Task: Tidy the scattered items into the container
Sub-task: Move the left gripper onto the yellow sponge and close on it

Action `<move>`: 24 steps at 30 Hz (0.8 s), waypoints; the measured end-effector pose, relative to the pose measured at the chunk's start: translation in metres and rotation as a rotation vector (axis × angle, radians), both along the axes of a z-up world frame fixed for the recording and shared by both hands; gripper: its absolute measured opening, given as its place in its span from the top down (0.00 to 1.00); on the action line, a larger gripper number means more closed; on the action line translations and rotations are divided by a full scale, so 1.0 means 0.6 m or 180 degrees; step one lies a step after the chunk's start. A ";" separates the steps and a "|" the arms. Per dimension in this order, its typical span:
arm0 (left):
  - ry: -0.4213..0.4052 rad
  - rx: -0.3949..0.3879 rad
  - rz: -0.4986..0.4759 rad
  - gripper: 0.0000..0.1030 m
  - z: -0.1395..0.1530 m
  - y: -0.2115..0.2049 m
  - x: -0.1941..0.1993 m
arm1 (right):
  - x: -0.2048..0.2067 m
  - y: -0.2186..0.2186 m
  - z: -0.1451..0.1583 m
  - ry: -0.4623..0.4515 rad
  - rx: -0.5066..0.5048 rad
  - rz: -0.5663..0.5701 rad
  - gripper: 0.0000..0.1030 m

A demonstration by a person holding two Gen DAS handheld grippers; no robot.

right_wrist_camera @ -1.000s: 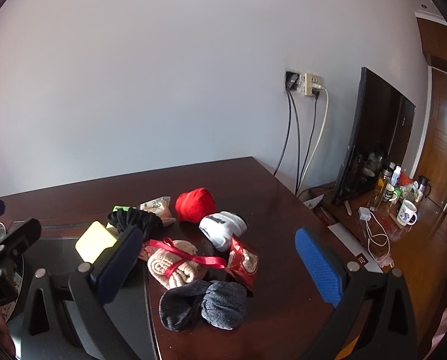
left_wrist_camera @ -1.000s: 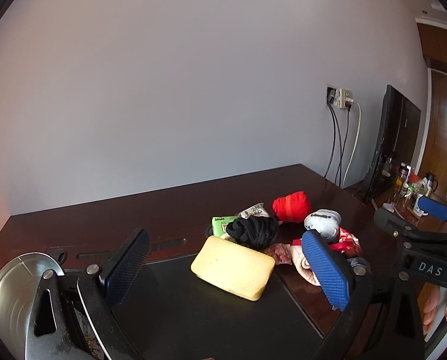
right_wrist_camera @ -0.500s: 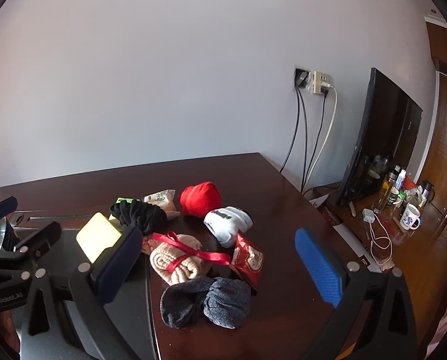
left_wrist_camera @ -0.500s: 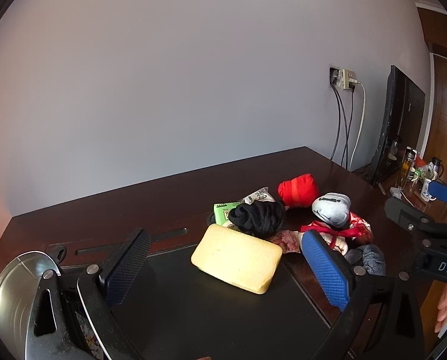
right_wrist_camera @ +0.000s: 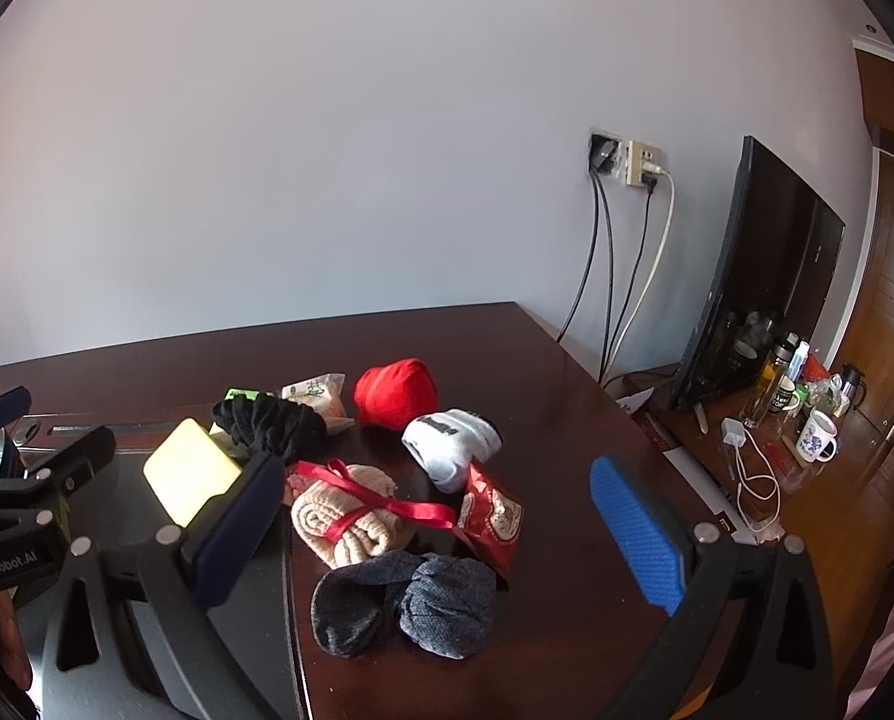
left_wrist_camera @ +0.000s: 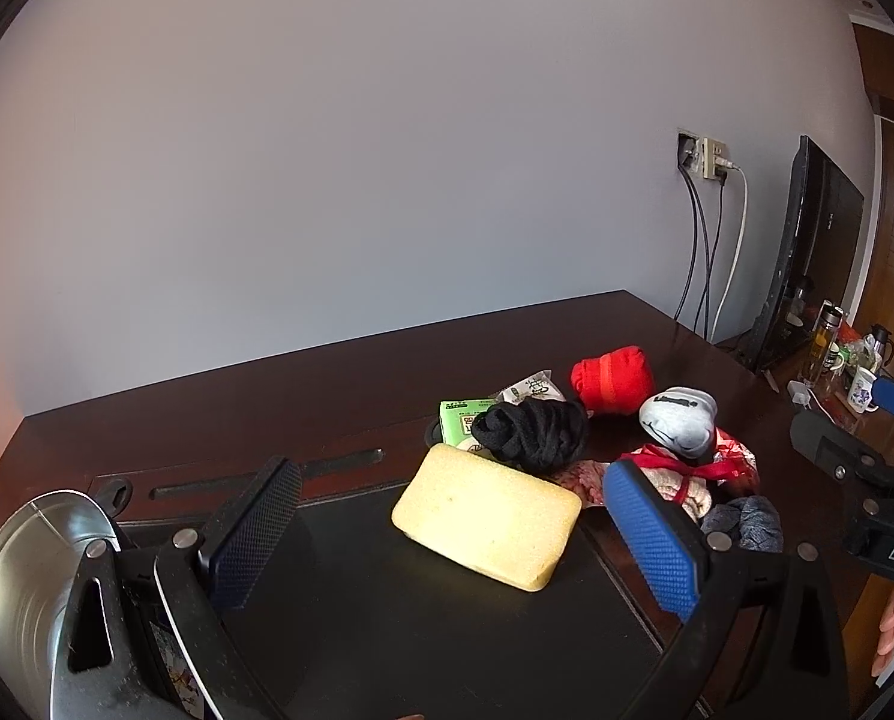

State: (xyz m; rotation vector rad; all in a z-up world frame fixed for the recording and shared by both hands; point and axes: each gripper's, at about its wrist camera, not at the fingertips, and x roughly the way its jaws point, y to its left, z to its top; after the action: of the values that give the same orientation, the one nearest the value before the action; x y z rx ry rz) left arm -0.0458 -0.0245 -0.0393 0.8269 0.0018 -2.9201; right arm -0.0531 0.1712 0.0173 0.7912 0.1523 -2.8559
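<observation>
A yellow sponge lies on a black mat, between and just beyond the fingers of my open, empty left gripper. Behind it lie a black sock bundle, a green packet, a red sock roll and a white-grey sock. My right gripper is open and empty over a beige roll tied with red ribbon, a dark grey sock pair and a red snack packet. A round steel container stands at the far left.
The dark wooden table ends at a grey wall. To the right stand a black monitor, hanging cables, bottles and a mug on a lower surface. The other gripper shows at each view's edge.
Both views have shifted slightly: the left gripper has come a little closer to the sponge, and the right gripper has swung left toward the sock pile. Both stay open.
</observation>
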 end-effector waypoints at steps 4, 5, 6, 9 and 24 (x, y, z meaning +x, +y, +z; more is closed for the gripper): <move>-0.0031 0.0026 0.0012 0.01 -0.003 -0.004 -0.004 | -0.003 0.001 -0.006 -0.0031 0.0009 -0.0006 0.00; -0.0034 0.0021 0.0013 0.01 -0.004 -0.004 -0.005 | -0.004 0.001 -0.007 -0.0036 0.0008 -0.0009 0.00; -0.0037 0.0017 0.0013 0.01 -0.004 -0.004 -0.007 | -0.005 0.002 -0.008 -0.0042 0.0007 -0.0013 0.00; -0.0062 0.0023 0.0007 0.01 -0.007 -0.005 -0.012 | -0.007 0.002 -0.011 -0.0052 0.0007 -0.0017 0.00; -0.0410 0.0149 0.0068 0.01 -0.053 -0.038 -0.049 | -0.015 0.020 -0.054 -0.0224 0.0022 0.0104 0.00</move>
State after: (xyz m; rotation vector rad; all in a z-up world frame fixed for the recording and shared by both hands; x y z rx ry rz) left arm -0.0752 -0.0474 -0.0712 1.0140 0.0683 -2.8515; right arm -0.0621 0.1831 -0.0150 0.8808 0.1642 -2.7940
